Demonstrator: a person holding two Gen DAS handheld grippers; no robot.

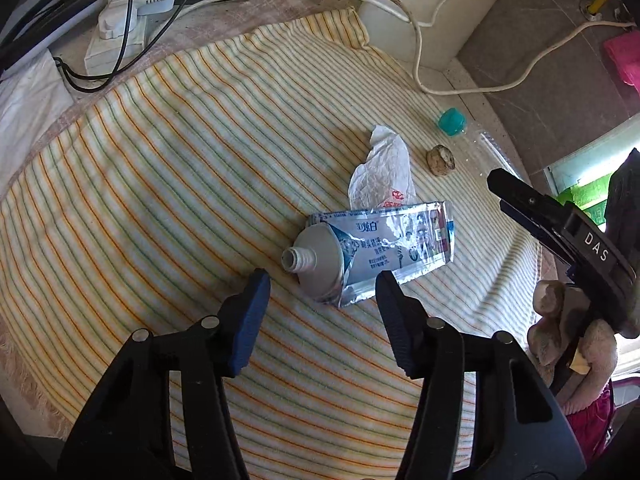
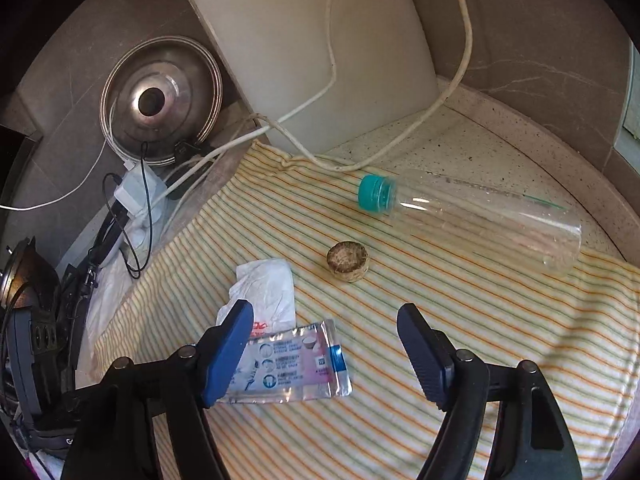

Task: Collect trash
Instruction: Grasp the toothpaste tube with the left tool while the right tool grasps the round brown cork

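A flattened, capless toothpaste tube [image 1: 376, 248] lies on a striped cloth [image 1: 180, 152]. My left gripper [image 1: 322, 284] is open, its jaws just short of the tube's nozzle end. A crumpled white wrapper [image 1: 384, 172] lies just beyond the tube, then a brown cork-like disc [image 1: 440, 159] and a clear plastic bottle with a teal cap [image 1: 452, 121]. In the right wrist view my right gripper [image 2: 326, 320] is open and empty above the cloth [image 2: 460, 320], with the tube [image 2: 292, 364] by its left finger, the wrapper [image 2: 266, 288], disc [image 2: 347, 267] and bottle [image 2: 480, 220] ahead.
A power strip with plugs [image 1: 120, 28] and white cables [image 1: 420, 40] lie at the back. A white board [image 2: 304, 48] leans on the wall beside a metal lid [image 2: 160, 96]. The right gripper's body [image 1: 560, 236] shows at the left view's right edge, over a plush toy [image 1: 560, 344].
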